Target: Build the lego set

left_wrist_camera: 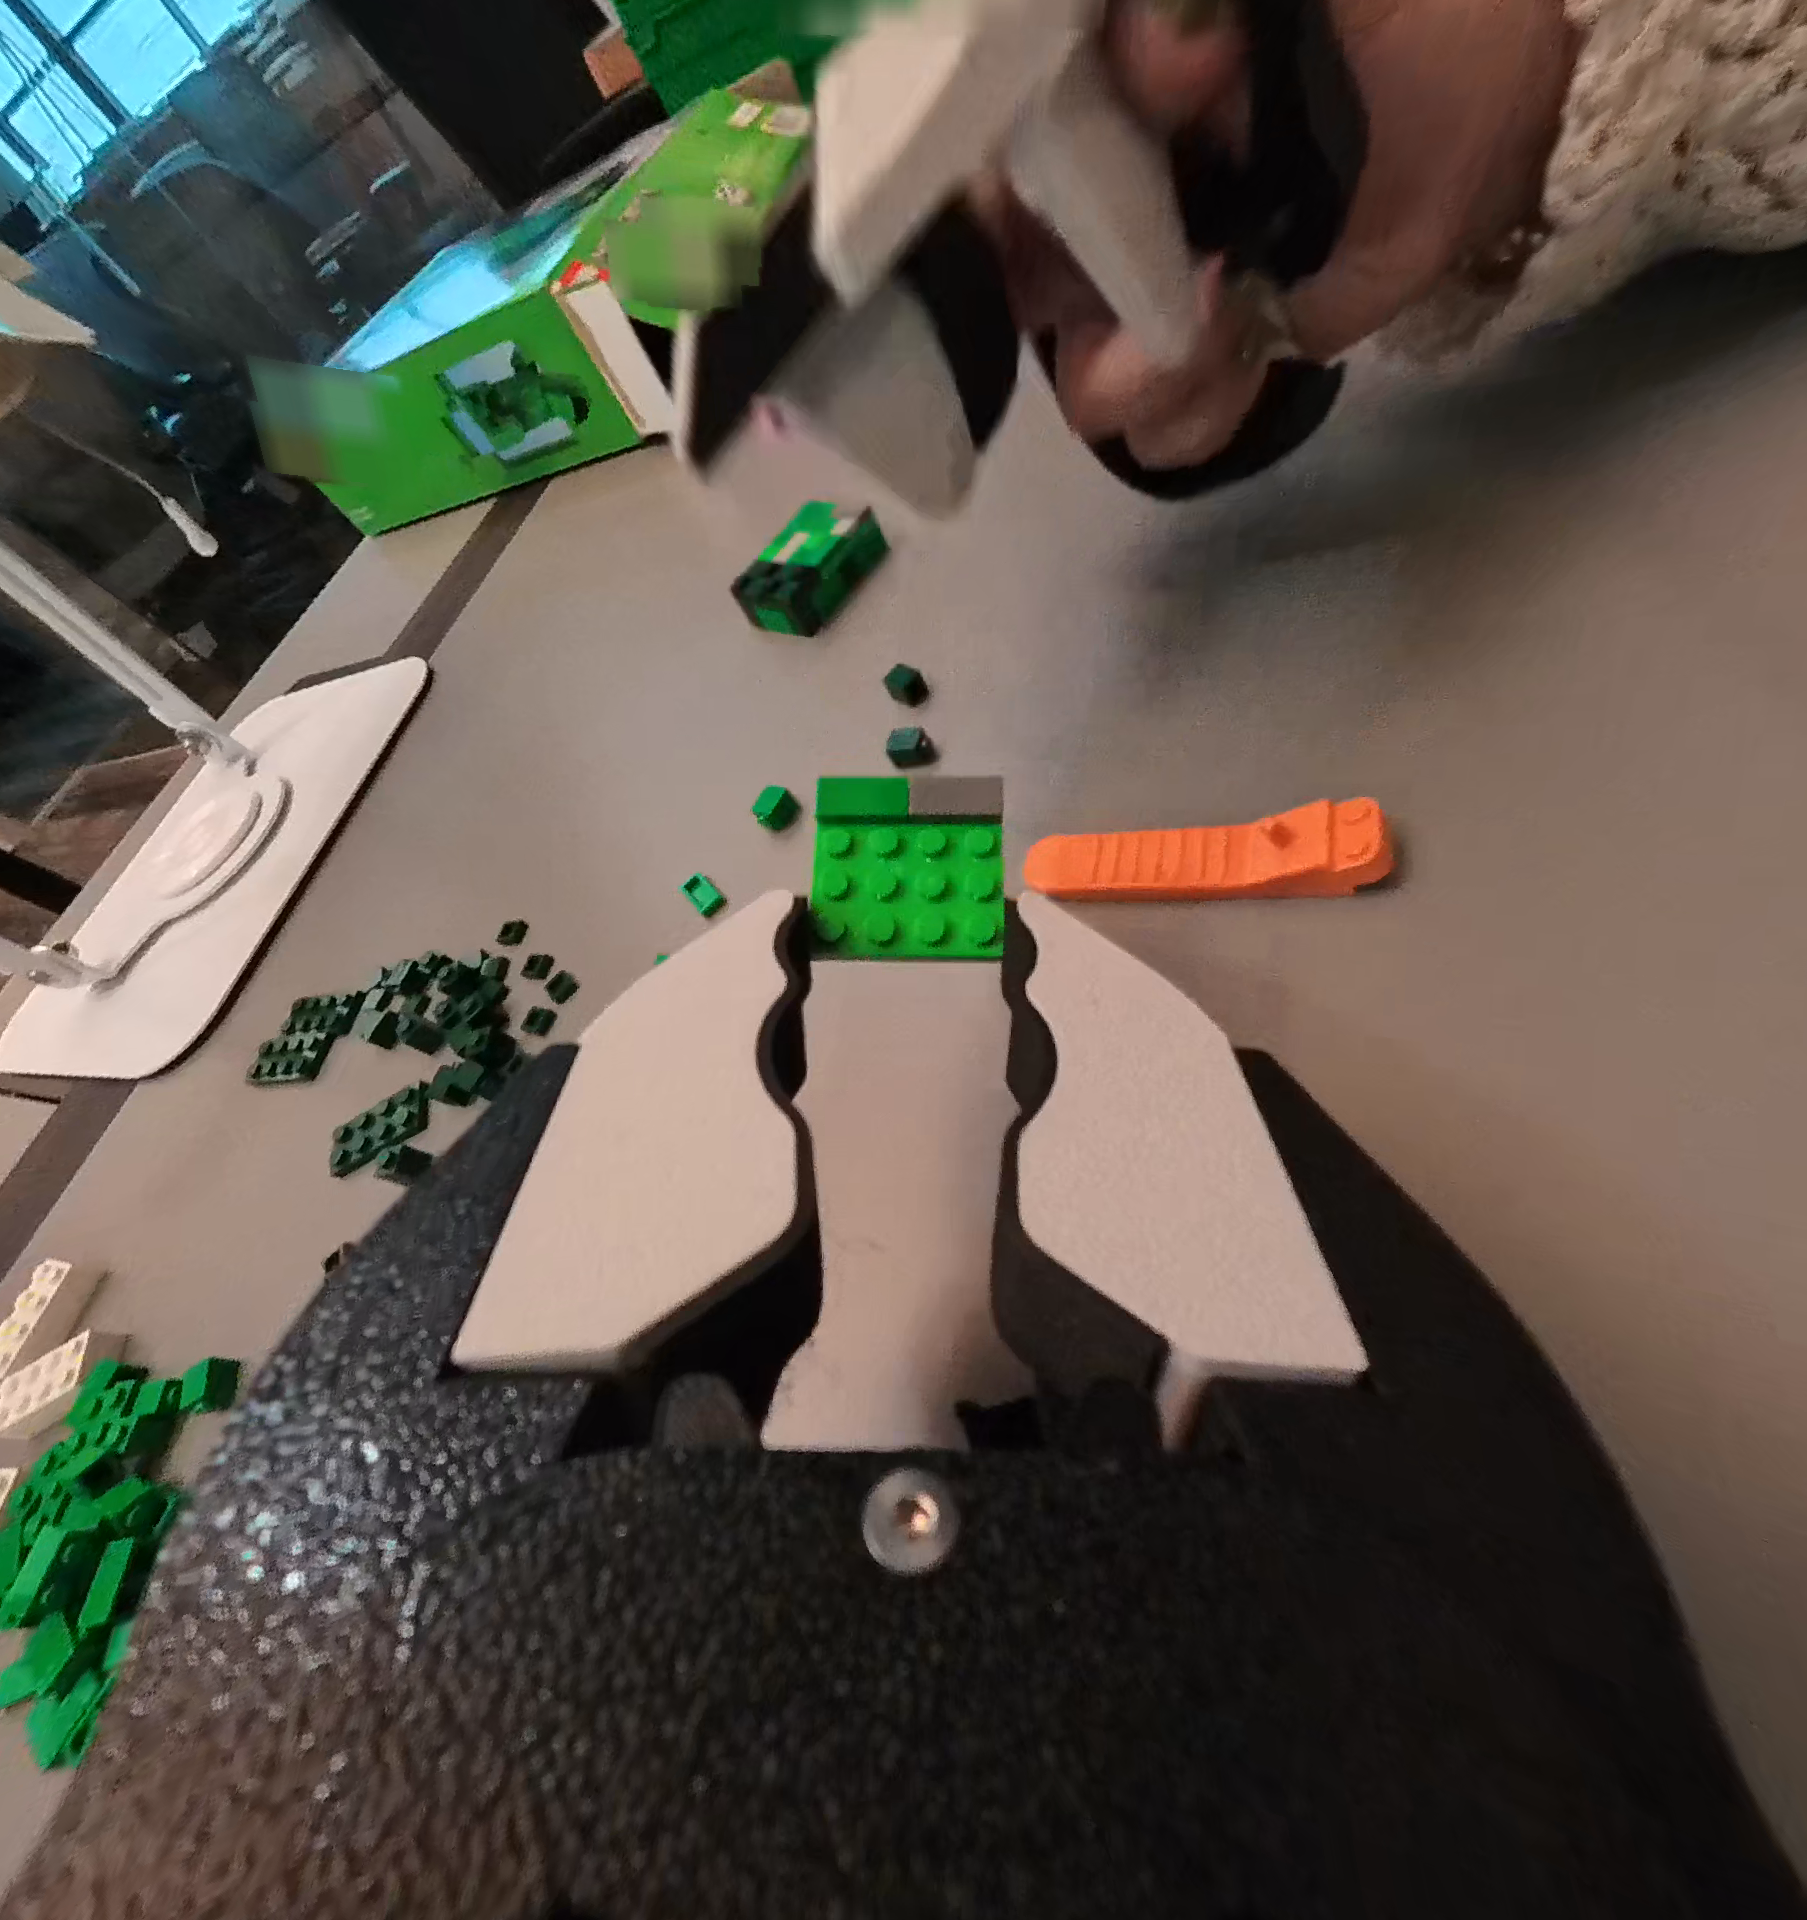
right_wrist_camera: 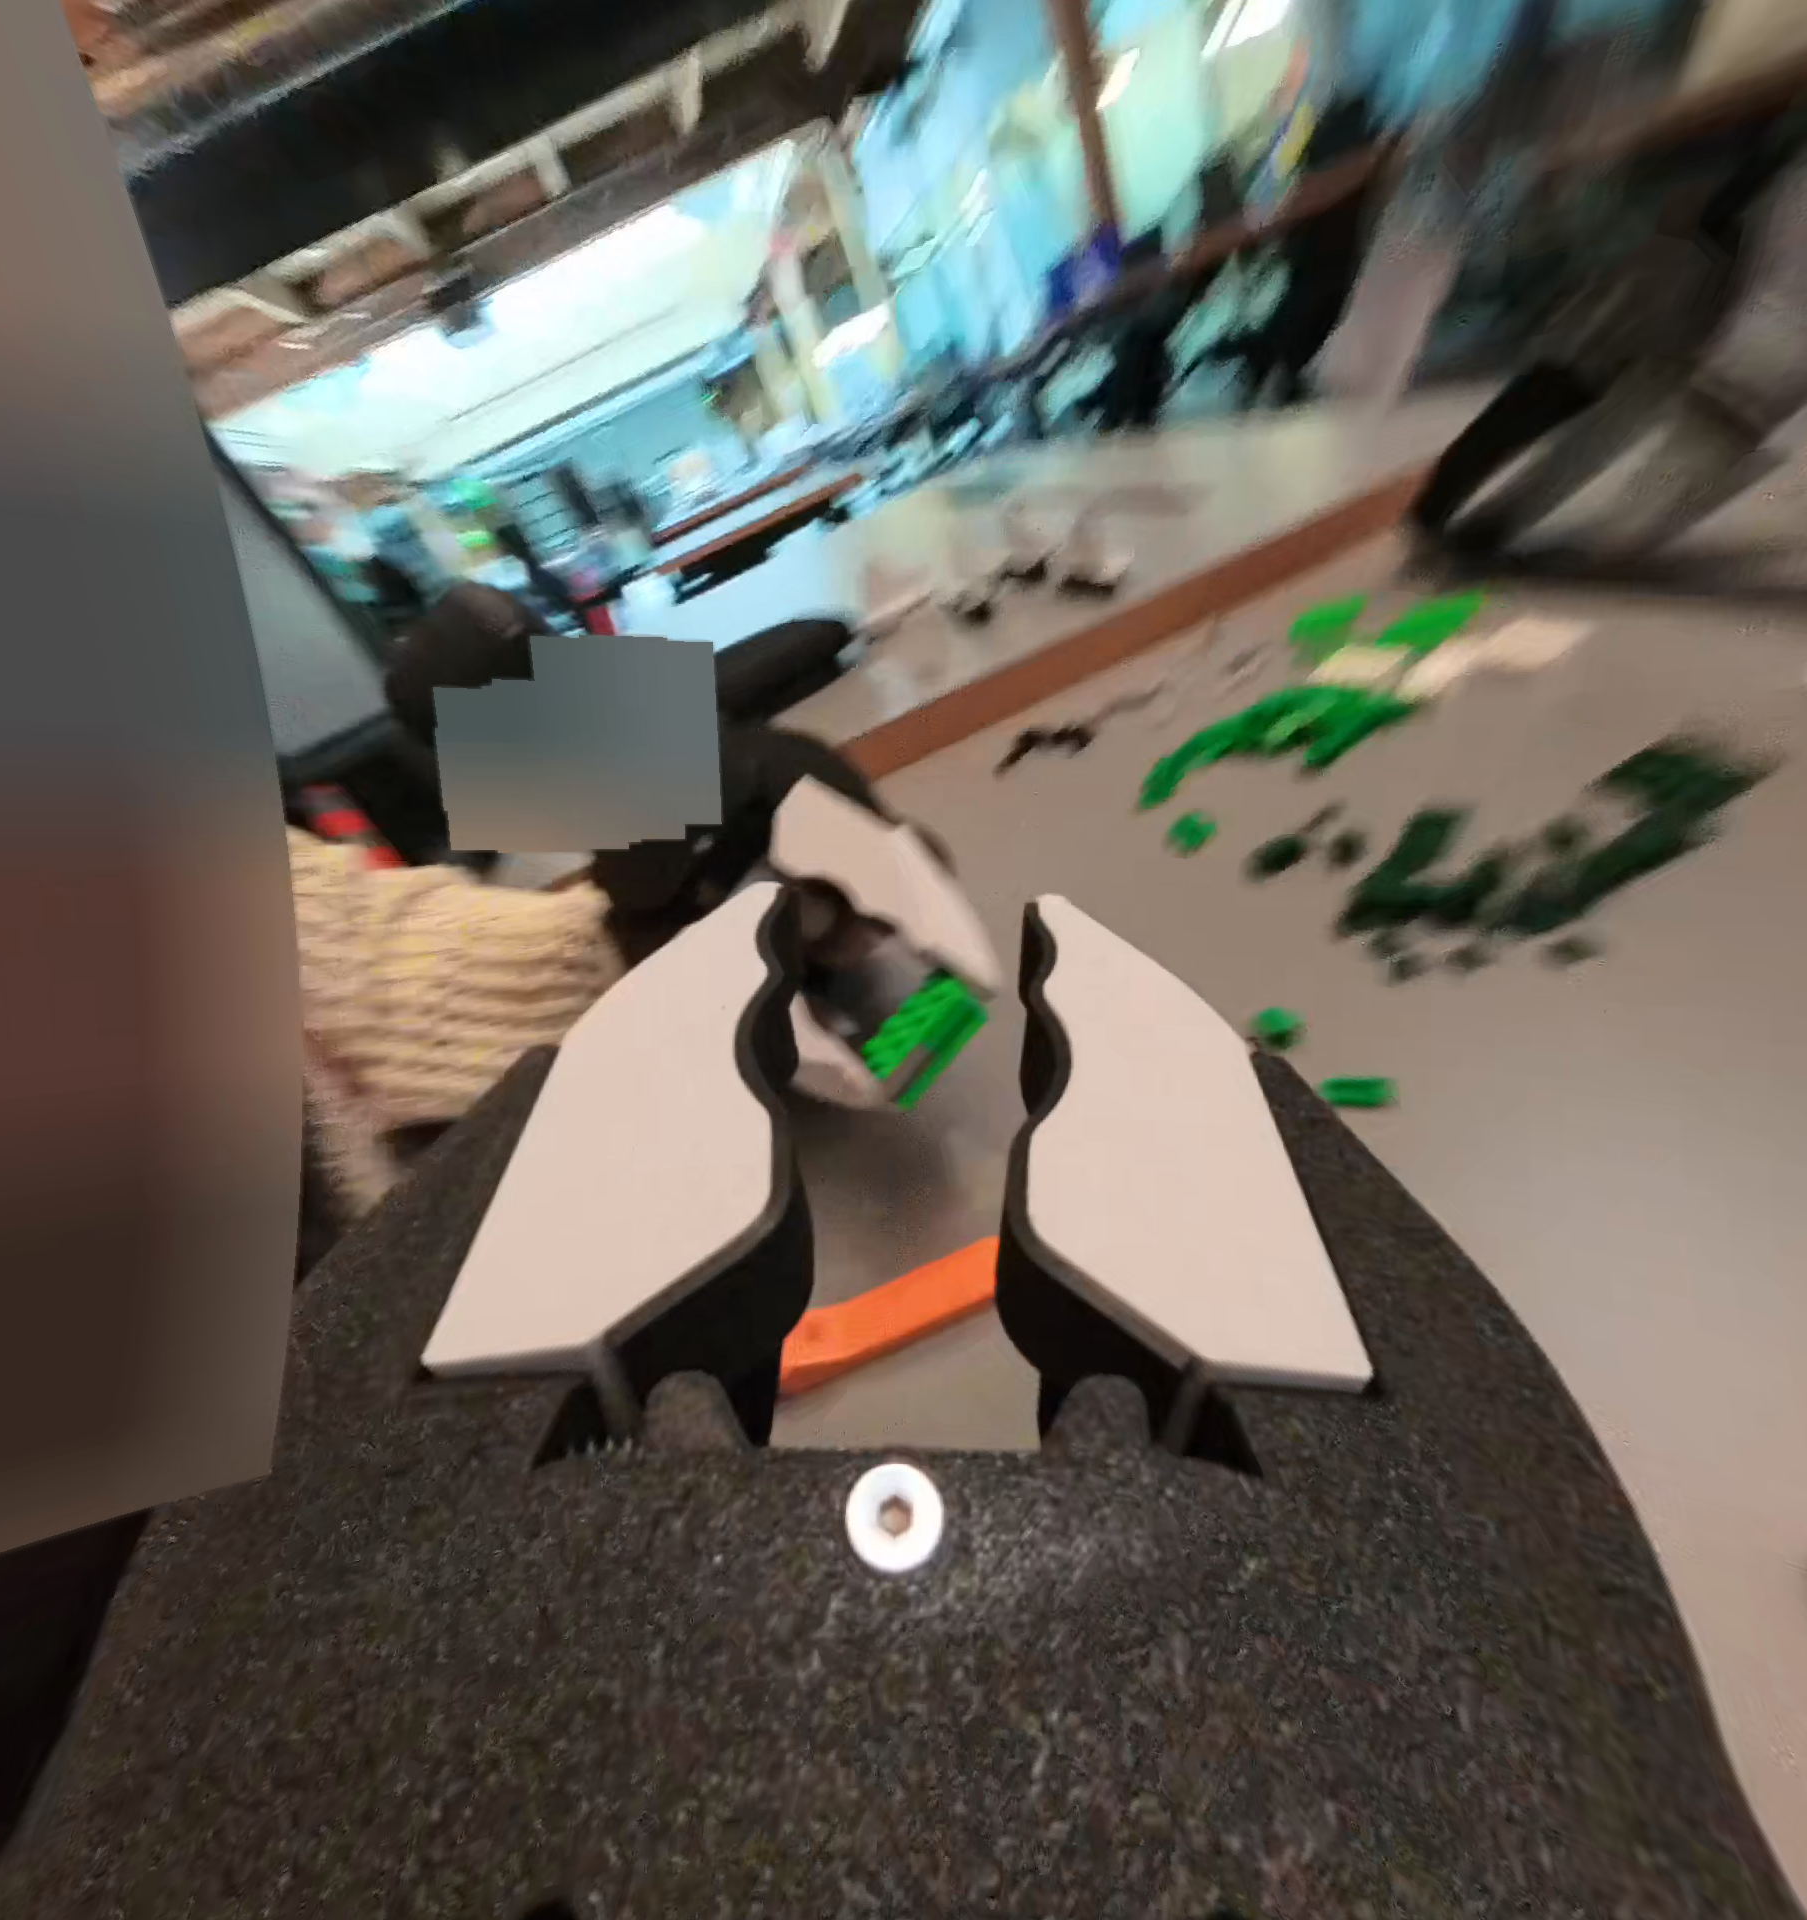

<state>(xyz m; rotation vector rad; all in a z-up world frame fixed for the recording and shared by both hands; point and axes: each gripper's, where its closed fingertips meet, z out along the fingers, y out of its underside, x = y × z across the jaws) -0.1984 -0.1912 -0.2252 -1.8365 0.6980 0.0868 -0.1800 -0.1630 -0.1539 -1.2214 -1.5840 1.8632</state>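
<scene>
In the left wrist view, the left claw point(left_wrist_camera: 907, 925) sits low over the grey table point(left_wrist_camera: 1398, 1143), its two pale fingers point(left_wrist_camera: 670, 1132) spread and clamped on the near corners of a bright green studded plate point(left_wrist_camera: 909, 883). The plate lies flat on the table, and a darker green brick and a grey brick point(left_wrist_camera: 956, 798) stand side by side along its far edge.

Just to the right of the plate, not touching it, lies an orange brick separator point(left_wrist_camera: 1205, 850). To the left, near the claw's body, sit a heap of mid-green and white bricks point(left_wrist_camera: 57, 1507) and, a little farther, a scatter of dark green pieces point(left_wrist_camera: 411, 1029). A white stand base point(left_wrist_camera: 203, 873) rests by the table's left edge.

Beyond the plate lie a few loose small green bricks point(left_wrist_camera: 906, 746), then a small built green block point(left_wrist_camera: 811, 569) lying on its side. Above that, blurred, the right claw point(left_wrist_camera: 826, 405) hangs in the air, gripped by a hand point(left_wrist_camera: 1231, 239) in a knitted cream sleeve. Farthest back stands a green box point(left_wrist_camera: 463, 416).

In the right wrist view, which is badly blurred, the right claw point(right_wrist_camera: 904, 914) is released, its fingers apart with nothing between them. Through the gap show the orange separator point(right_wrist_camera: 878, 1320) on the table and, farther off, the left claw point(right_wrist_camera: 883, 997) gripping the green plate point(right_wrist_camera: 925, 1034). Green pieces point(right_wrist_camera: 1501, 862) are smeared across the table to the right.
</scene>
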